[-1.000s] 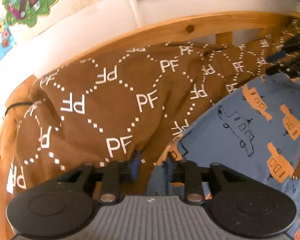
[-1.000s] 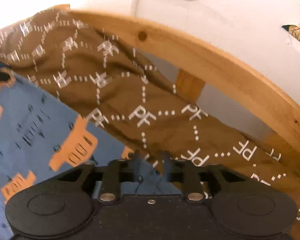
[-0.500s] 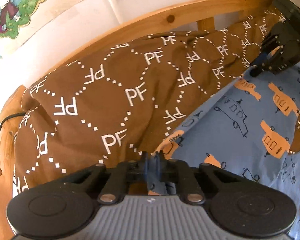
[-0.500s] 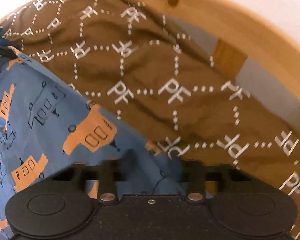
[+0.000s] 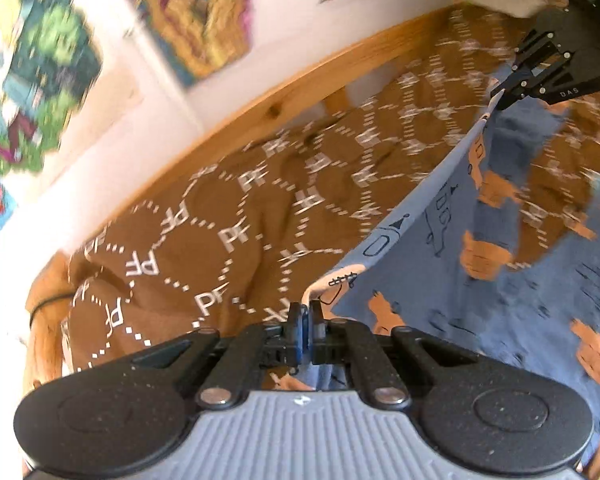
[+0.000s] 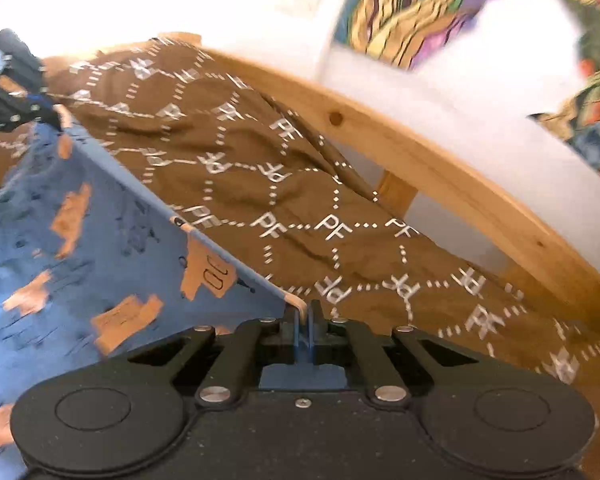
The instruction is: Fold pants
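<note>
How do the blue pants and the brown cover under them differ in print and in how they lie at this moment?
The pants are blue with orange vehicle prints; the brown cover bears white PF letters in dotted hexagons. The pants' top edge is pinched and stretched taut between the left gripper and the right gripper, lifted; the brown cover lies loose and creased on the bed, ungripped. Both are patterned cloth.

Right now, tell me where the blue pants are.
The blue pants hang stretched between the left hand-held gripper and right hand-held gripper, above the brown bedspread, before the wooden rail.
</note>
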The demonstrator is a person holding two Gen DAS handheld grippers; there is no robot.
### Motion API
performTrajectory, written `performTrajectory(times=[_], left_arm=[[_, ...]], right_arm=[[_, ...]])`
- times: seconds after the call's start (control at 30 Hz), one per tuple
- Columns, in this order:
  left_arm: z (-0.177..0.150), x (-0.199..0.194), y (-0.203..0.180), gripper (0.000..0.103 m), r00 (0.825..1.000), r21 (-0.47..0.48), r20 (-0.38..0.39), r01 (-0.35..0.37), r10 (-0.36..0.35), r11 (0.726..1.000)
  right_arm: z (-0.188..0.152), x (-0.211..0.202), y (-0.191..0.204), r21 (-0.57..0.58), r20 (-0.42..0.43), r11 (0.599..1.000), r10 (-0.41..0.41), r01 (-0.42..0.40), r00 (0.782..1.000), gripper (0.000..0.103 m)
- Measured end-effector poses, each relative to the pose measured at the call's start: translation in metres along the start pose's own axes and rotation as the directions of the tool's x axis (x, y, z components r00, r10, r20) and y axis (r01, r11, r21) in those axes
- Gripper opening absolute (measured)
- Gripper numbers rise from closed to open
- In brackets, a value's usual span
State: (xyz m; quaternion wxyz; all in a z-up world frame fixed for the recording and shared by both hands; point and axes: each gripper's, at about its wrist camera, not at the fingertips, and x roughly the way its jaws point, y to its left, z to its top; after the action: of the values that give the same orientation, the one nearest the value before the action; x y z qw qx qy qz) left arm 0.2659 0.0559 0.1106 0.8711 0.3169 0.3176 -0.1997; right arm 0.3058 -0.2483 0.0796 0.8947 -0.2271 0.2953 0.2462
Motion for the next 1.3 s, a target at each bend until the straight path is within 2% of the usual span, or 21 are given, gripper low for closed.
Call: performTrajectory(times=[0.13, 0.3, 0.43, 0.53, 0.57, 0.6, 0.63, 0.7, 0.73, 0.9, 0.97, 1.1, 1.17, 1.2, 1.23, 1.3], left_arm=[[-0.018, -0.025, -0.026, 0.002, 0.999, 0.114, 0.026, 0.034, -0.037, 0.993], [-0.048, -0.038, -0.075, 0.003, 0.999, 0.242, -0.003, 0.049, -0.050, 0.969], [-0.074, -0.038, -0.106, 0.003, 0.999, 0.297, -0.030, 0.047, -0.040, 0.954], [-0.083, -0.035, -0.115, 0.003, 0.998, 0.279, -0.045, 0.044, -0.033, 0.959], [-0.084, -0.035, -0.115, 0.003, 0.998, 0.265, -0.048, 0.042, -0.030, 0.963], [-0.084, -0.034, -0.115, 0.003, 0.998, 0.251, -0.049, 0.040, -0.028, 0.967], [-0.084, -0.034, -0.114, 0.003, 0.998, 0.237, -0.052, 0.038, -0.027, 0.971], [-0.083, -0.035, -0.111, 0.003, 0.998, 0.217, -0.054, 0.032, -0.020, 0.976], [-0.081, -0.035, -0.108, 0.003, 0.998, 0.211, -0.055, 0.028, -0.016, 0.977], [-0.076, -0.038, -0.103, 0.003, 0.998, 0.202, -0.061, 0.010, 0.002, 0.979], [-0.074, -0.039, -0.102, 0.003, 0.998, 0.207, -0.061, 0.007, 0.005, 0.978], [-0.073, -0.040, -0.104, 0.003, 0.998, 0.215, -0.062, 0.013, 0.000, 0.977], [-0.074, -0.039, -0.106, 0.003, 0.998, 0.220, -0.062, 0.011, 0.003, 0.975], [-0.074, -0.039, -0.107, 0.003, 0.998, 0.219, -0.062, 0.009, 0.004, 0.976], [-0.074, -0.040, -0.107, 0.003, 0.998, 0.216, -0.060, 0.008, 0.005, 0.976], [-0.076, -0.042, -0.108, 0.003, 0.999, 0.213, -0.054, 0.007, 0.005, 0.977]], right_arm=[[-0.036, -0.047, 0.031, 0.000, 0.007, 1.000, -0.026, 0.026, 1.000, 0.000], [-0.085, -0.089, 0.076, 0.030, 0.014, 0.998, -0.046, 0.046, 0.999, 0.000], [-0.122, -0.094, 0.102, 0.062, -0.016, 0.997, -0.045, 0.046, 0.999, 0.000], [-0.138, -0.085, 0.116, 0.058, -0.038, 0.996, -0.072, 0.074, 0.997, 0.000], [-0.141, -0.082, 0.121, 0.036, -0.039, 0.995, -0.091, 0.093, 0.995, 0.004], [-0.143, -0.076, 0.125, 0.000, -0.040, 0.994, -0.109, 0.109, 0.993, 0.016], [-0.143, -0.070, 0.130, -0.043, -0.036, 0.992, -0.124, 0.123, 0.992, 0.023], [-0.142, -0.058, 0.136, -0.107, -0.023, 0.986, -0.135, 0.131, 0.991, 0.026], [-0.141, -0.052, 0.138, -0.137, -0.019, 0.982, -0.134, 0.130, 0.991, 0.031], [-0.143, -0.027, 0.155, -0.345, 0.023, 0.918, -0.201, 0.196, 0.979, 0.034], [-0.141, -0.022, 0.153, -0.367, 0.028, 0.905, -0.220, 0.215, 0.975, 0.034], [-0.140, -0.018, 0.150, -0.431, 0.025, 0.879, -0.213, 0.202, 0.977, 0.035], [-0.140, -0.011, 0.149, -0.459, -0.003, 0.872, -0.193, 0.170, 0.981, 0.029], [-0.139, -0.008, 0.149, -0.463, -0.013, 0.872, -0.186, 0.159, 0.982, 0.007], [-0.139, -0.006, 0.148, -0.461, -0.016, 0.873, -0.186, 0.158, 0.982, 0.000], [-0.137, -0.010, 0.145, -0.434, -0.008, 0.886, -0.181, 0.160, 0.983, 0.000]])
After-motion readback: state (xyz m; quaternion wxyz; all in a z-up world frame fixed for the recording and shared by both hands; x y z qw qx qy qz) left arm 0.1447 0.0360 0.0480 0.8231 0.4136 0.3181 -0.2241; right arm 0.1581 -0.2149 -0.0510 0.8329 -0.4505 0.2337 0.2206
